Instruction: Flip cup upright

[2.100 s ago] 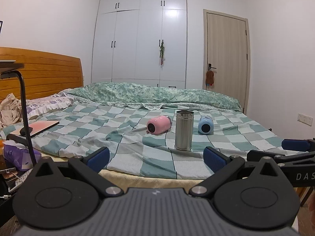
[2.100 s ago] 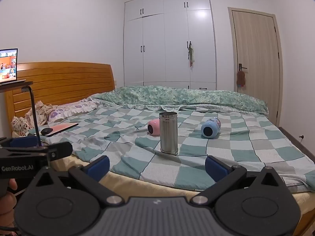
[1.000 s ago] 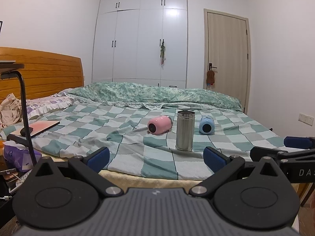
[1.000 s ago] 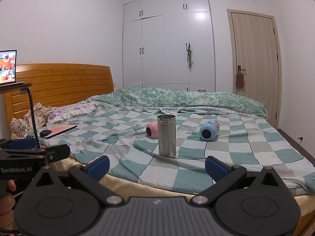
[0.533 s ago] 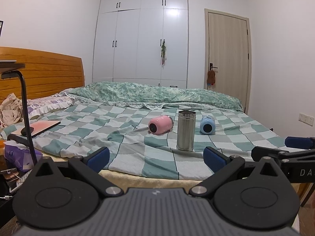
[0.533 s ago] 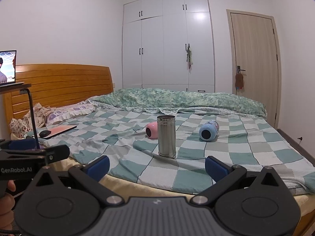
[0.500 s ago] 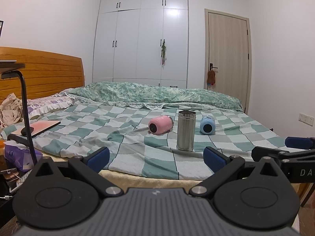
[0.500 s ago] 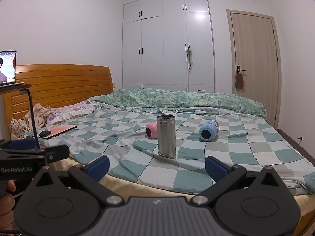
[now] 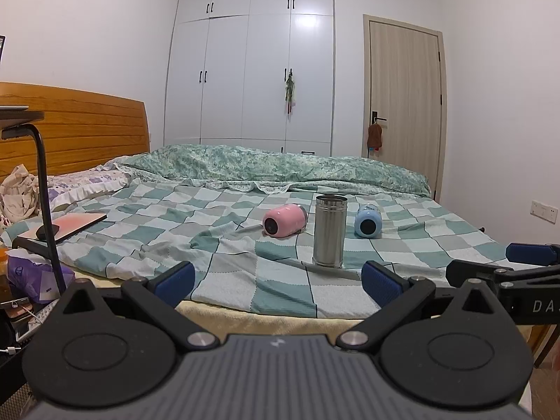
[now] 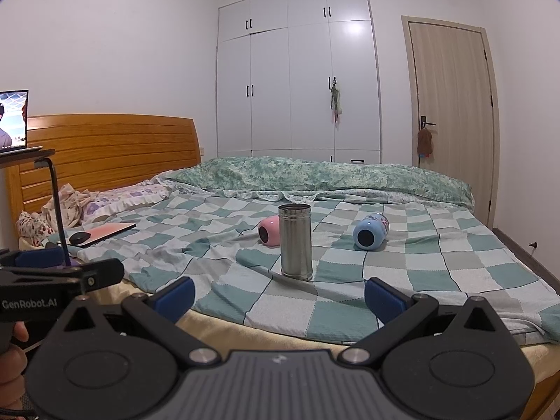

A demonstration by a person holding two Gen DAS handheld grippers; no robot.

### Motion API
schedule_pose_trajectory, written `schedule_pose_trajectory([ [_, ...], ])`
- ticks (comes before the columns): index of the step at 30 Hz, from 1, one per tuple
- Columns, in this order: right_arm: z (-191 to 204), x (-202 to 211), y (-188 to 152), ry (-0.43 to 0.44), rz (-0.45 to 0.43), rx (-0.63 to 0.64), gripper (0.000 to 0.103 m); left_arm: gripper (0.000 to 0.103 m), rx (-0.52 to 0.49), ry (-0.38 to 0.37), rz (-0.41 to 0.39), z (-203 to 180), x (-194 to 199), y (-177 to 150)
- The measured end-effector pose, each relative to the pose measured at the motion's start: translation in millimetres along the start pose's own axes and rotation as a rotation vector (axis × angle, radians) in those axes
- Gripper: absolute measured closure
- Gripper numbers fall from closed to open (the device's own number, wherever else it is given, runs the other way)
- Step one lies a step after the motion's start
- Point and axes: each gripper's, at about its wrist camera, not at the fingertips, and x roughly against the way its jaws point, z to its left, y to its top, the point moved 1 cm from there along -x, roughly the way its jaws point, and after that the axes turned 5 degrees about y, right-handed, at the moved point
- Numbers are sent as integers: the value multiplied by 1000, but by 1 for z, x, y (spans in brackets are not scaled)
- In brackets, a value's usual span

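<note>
On the checked bed cover (image 10: 437, 273), the steel cup (image 10: 295, 241) stands upright; the pink cup (image 10: 268, 234) lies just behind it, the blue cup (image 10: 370, 232) apart to its right, both on their sides. Left hand-held gripper (image 9: 276, 278) and right hand-held gripper (image 10: 280, 295) are wide open, empty, short of the bed. A laptop (image 10: 101, 232) lies near the pillow (image 10: 126, 197).

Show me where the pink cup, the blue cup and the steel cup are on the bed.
pink cup (image 9: 284, 221), left wrist view, on its side wall.
blue cup (image 10: 370, 232), right wrist view, on its round end facing the camera.
steel cup (image 10: 295, 241), right wrist view, mid-body.
</note>
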Motion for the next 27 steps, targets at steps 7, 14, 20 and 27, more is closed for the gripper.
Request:
schedule_pose_trajectory([
  [7, 0, 0, -1, -1, 0, -1, 0, 0, 1, 1, -1, 0, 0, 0],
  [14, 0, 0, 0, 0, 0, -1, 0, 0, 2, 1, 0, 0, 0, 0],
  [20, 0, 0, 0, 0, 0, -1, 0, 0, 2, 1, 2, 0, 0, -1],
  [27, 0, 0, 0, 0, 0, -1, 0, 0, 2, 1, 2, -1, -1, -2],
])
